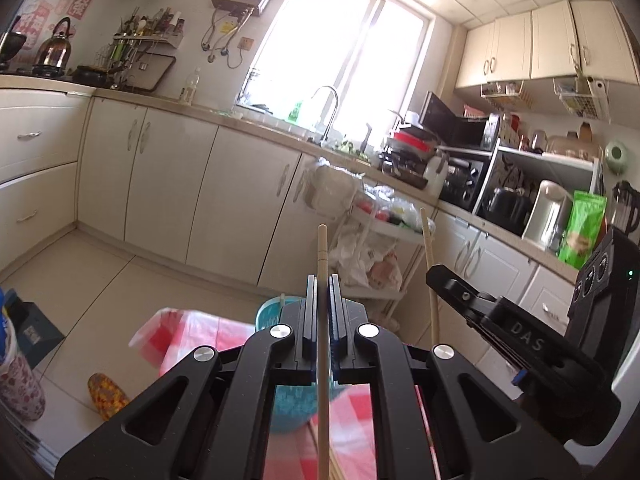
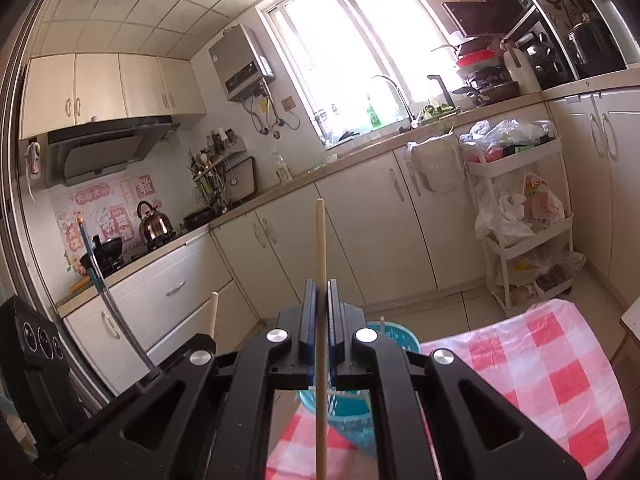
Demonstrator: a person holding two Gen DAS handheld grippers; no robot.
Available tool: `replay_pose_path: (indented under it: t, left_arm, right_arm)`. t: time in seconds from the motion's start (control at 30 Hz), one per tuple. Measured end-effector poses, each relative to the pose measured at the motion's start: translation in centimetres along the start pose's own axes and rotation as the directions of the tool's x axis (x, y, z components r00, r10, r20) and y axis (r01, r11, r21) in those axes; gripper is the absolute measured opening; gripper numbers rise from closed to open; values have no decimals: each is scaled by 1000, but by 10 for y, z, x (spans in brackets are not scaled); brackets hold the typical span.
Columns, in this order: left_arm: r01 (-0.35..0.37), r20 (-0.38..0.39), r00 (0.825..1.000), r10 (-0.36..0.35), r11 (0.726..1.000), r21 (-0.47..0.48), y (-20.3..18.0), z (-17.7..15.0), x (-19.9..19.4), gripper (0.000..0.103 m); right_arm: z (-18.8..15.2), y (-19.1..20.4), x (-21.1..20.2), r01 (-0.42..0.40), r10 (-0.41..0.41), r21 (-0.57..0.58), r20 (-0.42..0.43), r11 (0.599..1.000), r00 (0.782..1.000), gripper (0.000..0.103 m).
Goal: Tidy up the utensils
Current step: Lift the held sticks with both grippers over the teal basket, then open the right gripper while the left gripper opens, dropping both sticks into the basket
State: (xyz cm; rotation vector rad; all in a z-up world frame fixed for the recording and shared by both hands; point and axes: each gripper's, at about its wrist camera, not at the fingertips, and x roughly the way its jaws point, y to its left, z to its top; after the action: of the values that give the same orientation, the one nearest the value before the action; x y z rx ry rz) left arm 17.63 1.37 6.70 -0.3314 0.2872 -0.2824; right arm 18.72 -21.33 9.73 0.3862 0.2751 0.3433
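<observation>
A kitchen is seen from both wrist views, with cream cabinets (image 1: 168, 168) running under a bright window (image 1: 340, 52); a white trolley (image 2: 524, 216) loaded with plastic bags is parked against the cabinets on the far right; a table spread with a red-and-white checked cloth (image 2: 560, 380) lies near, below the grippers; a teal basket (image 2: 352, 412) is set at the cloth's far edge, partly hidden behind the fingers, and what may be a thin stick stands in it. The left gripper (image 1: 322, 280) is clamped on a wooden chopstick (image 1: 322, 248), which is held upright between the pressed-together fingers and juts past their tips; the right gripper (image 2: 321, 284) is likewise closed on a second chopstick (image 2: 320, 236); both chopsticks are held up above the cloth and the basket; in the left view the right gripper's chopstick is seen just to the right.
</observation>
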Motion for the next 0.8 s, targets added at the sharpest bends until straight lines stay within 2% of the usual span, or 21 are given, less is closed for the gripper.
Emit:
replay_pose_path:
  t: [0.1,0.27,0.4,0.57,0.73,0.8]
  left_arm:
    - [-5,41,999,6,1000,-11,1,12,26,5]
    - [-13,84,996,19,997,-72,11,26,72,5]
    - [-32,96,995,42,994,-103,22,25,102,5]
    - [-54,97,993,68,989,-136,32,12,125,5]
    - [-76,64,994,84,989,-124,32,-7,134,5]
    - [-85,47,995,91,990,-116,33,-13,133,5]
  right_arm:
    - [14,-3,23,16,-17,8,67,1000,998,6]
    - [23,-12,66,47,-49,22,90,999,995,6]
    - [12,-22,92,69,-70,20,60,997,996,6]
    - [-7,-30,103,101,-101,-5,28,995,994,6]
    - [-25,-39,109,112,-112,-14,-24,994,993,7]
    - [-31,-41,108,113,-113,-15,-46,994,993,12]
